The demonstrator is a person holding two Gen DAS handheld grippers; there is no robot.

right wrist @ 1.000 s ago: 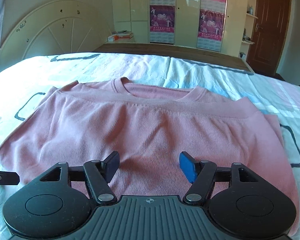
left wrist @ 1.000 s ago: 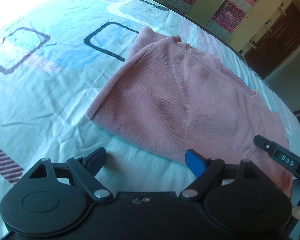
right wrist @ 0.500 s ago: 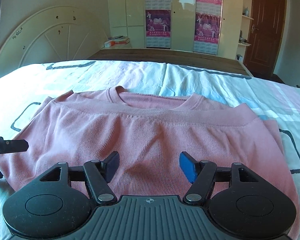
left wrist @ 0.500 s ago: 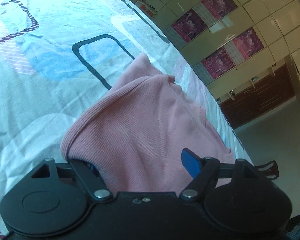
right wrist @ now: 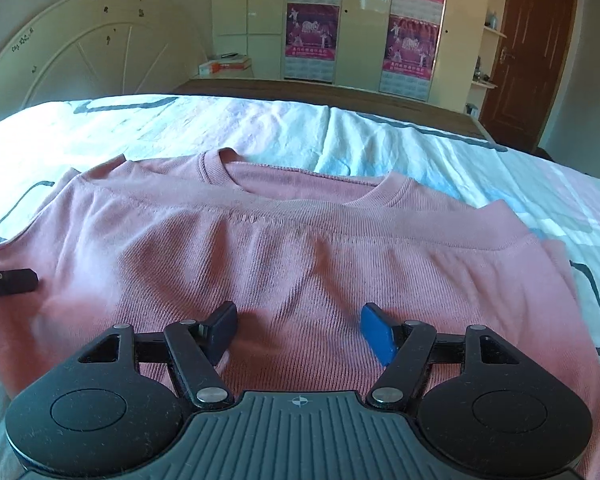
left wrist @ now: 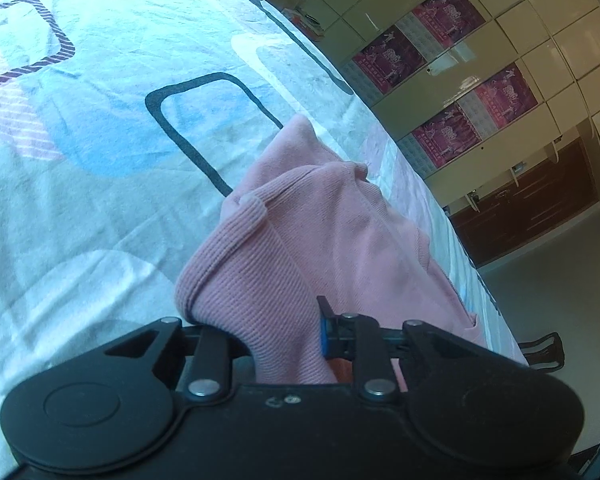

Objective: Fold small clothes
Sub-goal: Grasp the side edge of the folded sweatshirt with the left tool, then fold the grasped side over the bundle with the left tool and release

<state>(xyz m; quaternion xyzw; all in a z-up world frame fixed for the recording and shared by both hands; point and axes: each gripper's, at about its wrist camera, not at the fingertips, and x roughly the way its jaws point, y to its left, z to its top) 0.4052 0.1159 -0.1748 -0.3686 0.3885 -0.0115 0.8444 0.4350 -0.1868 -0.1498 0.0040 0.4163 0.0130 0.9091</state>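
Observation:
A pink knit sweater (right wrist: pixel 300 248) lies flat on the bed, folded across, neckline toward the far side. In the left wrist view its near corner (left wrist: pixel 260 280) is bunched up between the jaws of my left gripper (left wrist: pixel 280 332). The jaws are closing, and the blue pad (left wrist: pixel 322 330) presses into the fabric while the other pad is hidden under it. That gripper's tip (right wrist: pixel 8 282) shows at the sweater's left edge in the right wrist view. My right gripper (right wrist: pixel 300 324) hovers open just over the sweater's near middle, with only flat fabric beneath its pads.
A patterned white and blue bedsheet (left wrist: pixel 100 200) covers the bed around the sweater. Beyond the bed stand a cream headboard (right wrist: pixel 92 52), a wardrobe with pink posters (right wrist: pixel 312 32) and a brown door (right wrist: pixel 532 52). The bed's far edge drops to the floor (left wrist: pixel 560 280).
My left gripper moved forward onto the sweater's corner, rolled, and its jaws closed in on the fabric, which now bunches up. My right gripper edged slightly closer to the sweater, still open.

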